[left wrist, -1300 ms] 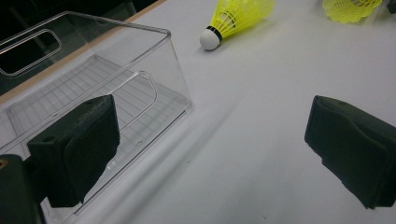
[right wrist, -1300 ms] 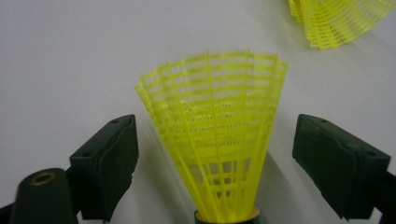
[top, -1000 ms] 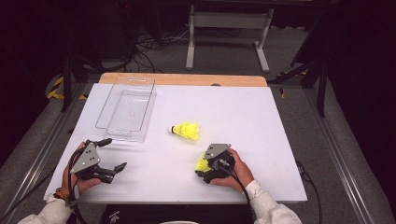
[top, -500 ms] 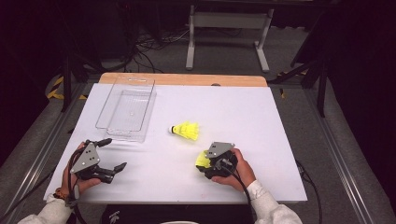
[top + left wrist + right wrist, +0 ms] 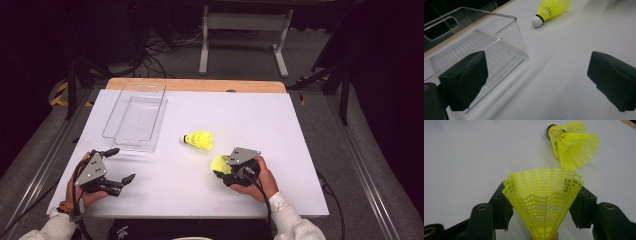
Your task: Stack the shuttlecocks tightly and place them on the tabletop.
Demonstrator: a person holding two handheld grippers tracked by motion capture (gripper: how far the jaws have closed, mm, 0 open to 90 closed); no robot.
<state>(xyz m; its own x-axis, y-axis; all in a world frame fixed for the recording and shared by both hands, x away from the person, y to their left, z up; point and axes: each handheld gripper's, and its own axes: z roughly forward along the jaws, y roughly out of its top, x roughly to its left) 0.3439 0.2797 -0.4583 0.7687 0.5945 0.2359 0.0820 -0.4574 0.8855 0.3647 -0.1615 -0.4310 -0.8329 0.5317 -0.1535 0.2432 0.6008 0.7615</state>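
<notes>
A yellow shuttlecock (image 5: 219,163) (image 5: 541,202) stands skirt-up between the jaws of my right gripper (image 5: 222,170) (image 5: 541,195) near the table's front, right of centre. The jaws have just been closing, and both pads now touch its mesh skirt. A second yellow shuttlecock (image 5: 199,140) (image 5: 574,145) (image 5: 551,8) with a white cork lies on its side a little farther back, apart from the gripper. At the front left my left gripper (image 5: 123,164) (image 5: 536,82) rests wide open, nothing between its jaws.
A clear plastic box (image 5: 136,117) (image 5: 474,37) sits at the back left of the white table (image 5: 280,125), just beyond the left gripper. A wooden strip runs along the far edge. Dark floor, cables and a metal stand lie past it.
The right gripper's jaws have closed in on the shuttlecock's skirt. Both hands stay about where they were, and the lying shuttlecock has not moved.
</notes>
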